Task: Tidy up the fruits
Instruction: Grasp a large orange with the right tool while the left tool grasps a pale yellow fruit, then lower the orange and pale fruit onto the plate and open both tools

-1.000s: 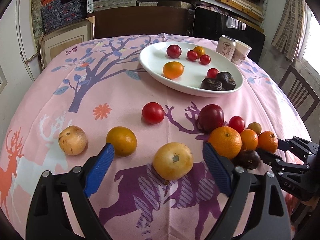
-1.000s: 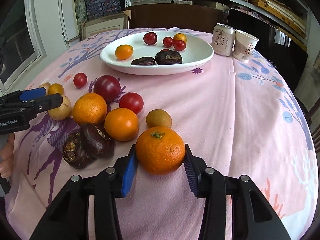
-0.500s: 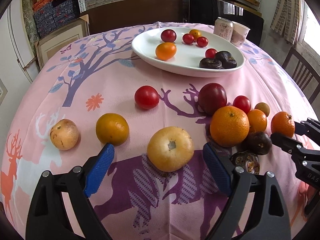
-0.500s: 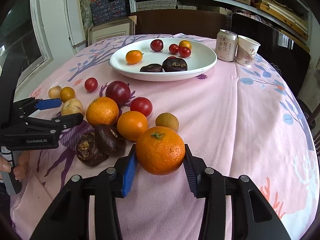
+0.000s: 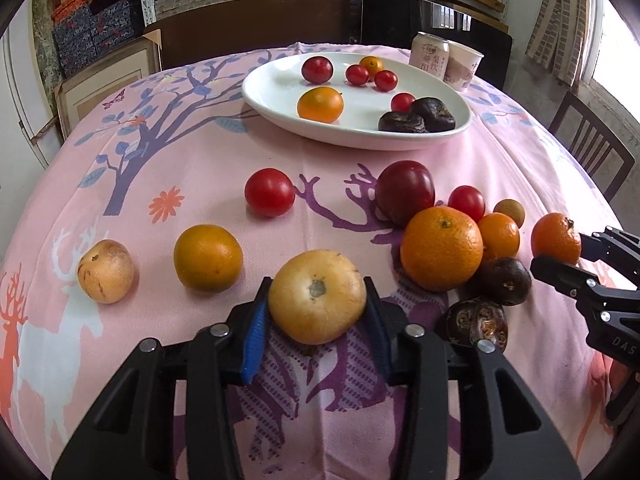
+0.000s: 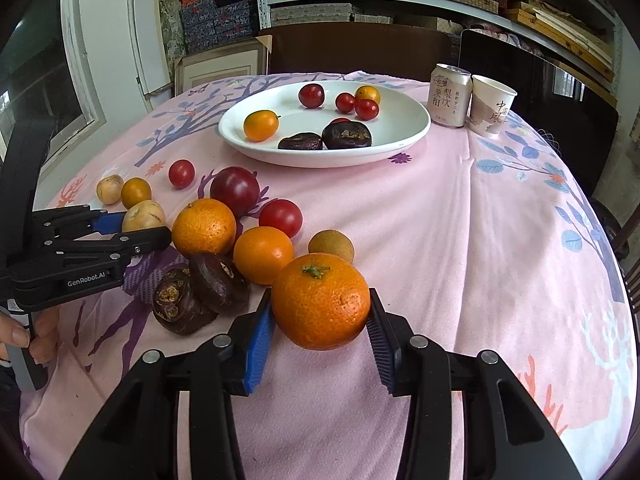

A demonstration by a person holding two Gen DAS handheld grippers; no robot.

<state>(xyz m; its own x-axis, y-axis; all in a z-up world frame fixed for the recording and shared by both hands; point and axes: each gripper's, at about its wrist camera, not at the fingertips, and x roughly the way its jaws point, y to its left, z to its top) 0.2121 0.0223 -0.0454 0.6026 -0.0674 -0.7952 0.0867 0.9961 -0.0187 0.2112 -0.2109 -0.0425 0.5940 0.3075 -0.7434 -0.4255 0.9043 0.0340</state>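
Low in the frame, each hand-held gripper clamps fruit, the left (image 5: 316, 320) a yellow fruit (image 5: 317, 296), the right (image 6: 320, 332) a mandarin (image 6: 320, 301); lift both straight up, gently, toward the plate (image 6: 404, 136).

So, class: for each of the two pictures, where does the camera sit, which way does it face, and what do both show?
Left wrist: sits behind the left tongs, shut on a yellow fruit, facing the white plate; right tongs at right.
Right wrist: sits behind the right tongs, shut on a mandarin, facing the plate; left tongs and fingers at left.
Shared: plate, can, paper cup.
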